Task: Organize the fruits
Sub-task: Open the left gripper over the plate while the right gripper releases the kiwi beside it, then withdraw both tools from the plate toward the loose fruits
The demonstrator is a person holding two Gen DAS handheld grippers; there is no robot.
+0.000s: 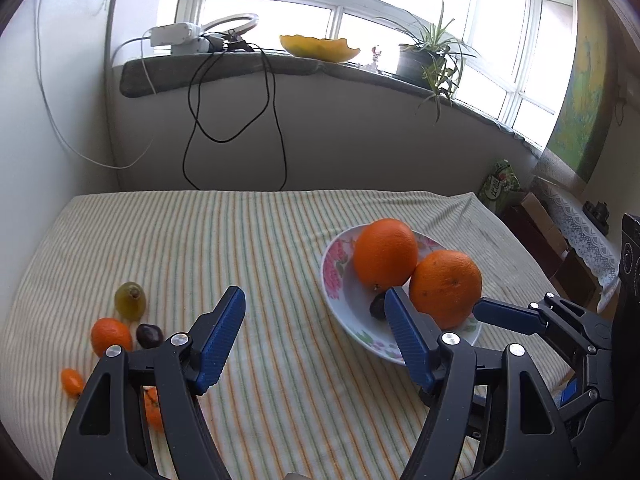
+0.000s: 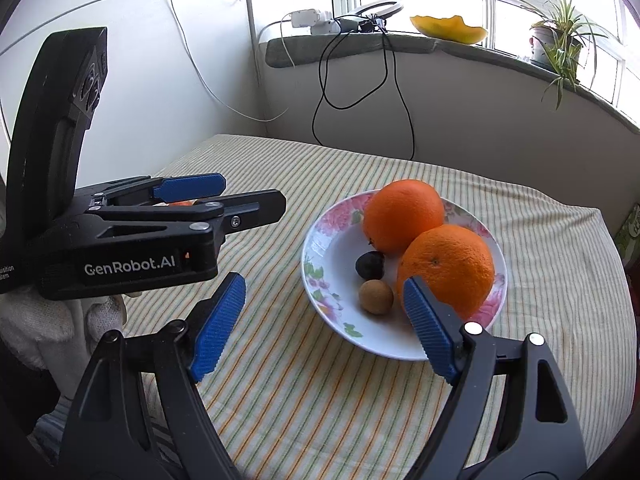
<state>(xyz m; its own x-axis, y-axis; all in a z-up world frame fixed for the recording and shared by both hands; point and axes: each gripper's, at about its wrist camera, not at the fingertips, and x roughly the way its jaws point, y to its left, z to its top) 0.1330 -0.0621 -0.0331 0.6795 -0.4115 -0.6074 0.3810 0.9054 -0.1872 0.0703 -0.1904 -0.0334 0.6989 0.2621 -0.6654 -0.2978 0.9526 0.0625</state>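
A flowered white plate [image 1: 338, 284] [image 2: 328, 248] on the striped cloth holds two big oranges [image 1: 384, 256] [image 2: 446, 268], a dark round fruit [image 2: 370, 265] and a brown round fruit [image 2: 375, 297]. My left gripper [image 1: 313, 294] hovers open and empty left of the plate. Loose fruit lies to its left: a green grape [image 1: 130, 300], a small mandarin [image 1: 111, 336], a dark fruit [image 1: 149, 336], a kumquat [image 1: 72, 381]. Another orange fruit [image 1: 152, 408] is half hidden behind the finger. My right gripper [image 2: 324, 282] is open at the plate's near rim, holding nothing.
A white-gloved hand [image 2: 40, 320] carries the left gripper. Behind the table runs a wall with hanging black cables [image 1: 236, 128]. The windowsill bears a potted plant [image 1: 428, 60] and a yellow rind [image 1: 320, 49]. A low cabinet [image 1: 560, 240] stands past the table's right edge.
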